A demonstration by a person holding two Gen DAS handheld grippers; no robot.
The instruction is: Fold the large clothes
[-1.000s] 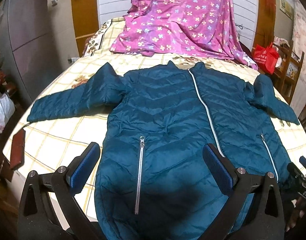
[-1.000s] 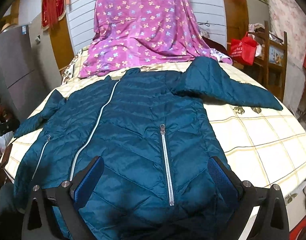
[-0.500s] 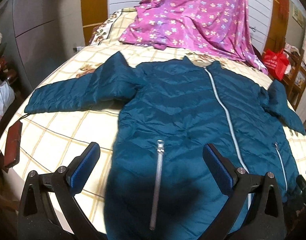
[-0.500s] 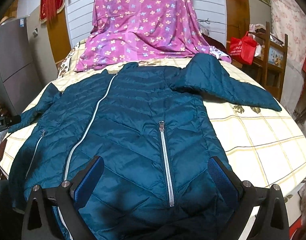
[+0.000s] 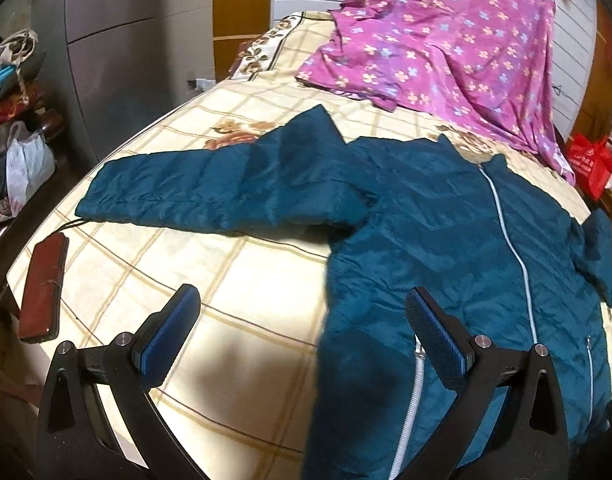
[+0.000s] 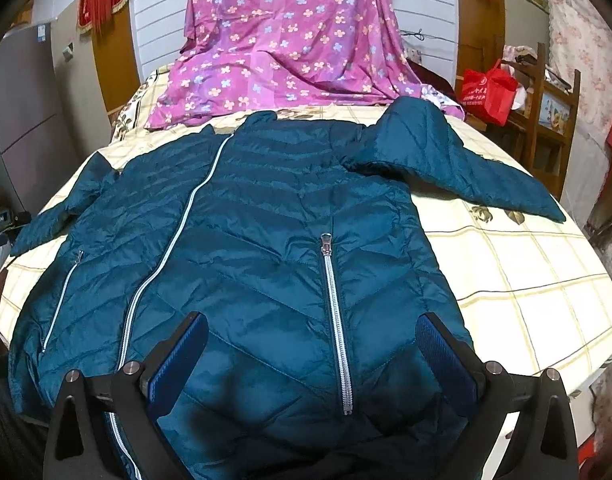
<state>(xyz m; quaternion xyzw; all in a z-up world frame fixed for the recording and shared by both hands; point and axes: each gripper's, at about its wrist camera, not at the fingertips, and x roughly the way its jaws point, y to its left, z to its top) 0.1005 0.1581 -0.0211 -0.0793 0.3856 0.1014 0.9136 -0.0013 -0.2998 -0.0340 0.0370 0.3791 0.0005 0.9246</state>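
Jacket (image 6: pixel 265 264) lies flat beneath open right gripper (image 6: pixel 312 354), none gripped.

jacket (image 6: pixel 265 248): quilted, slightly glossy cloth | bedsheet (image 5: pixel 241 280): matt checked cloth | zip (image 6: pixel 338 328): metal

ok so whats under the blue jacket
The blue jacket lies flat on a cream checked bedsheet, which shows all around it. Whatever sits directly beneath the jacket's body is covered. A brown flat case lies on the sheet beside its sleeve.
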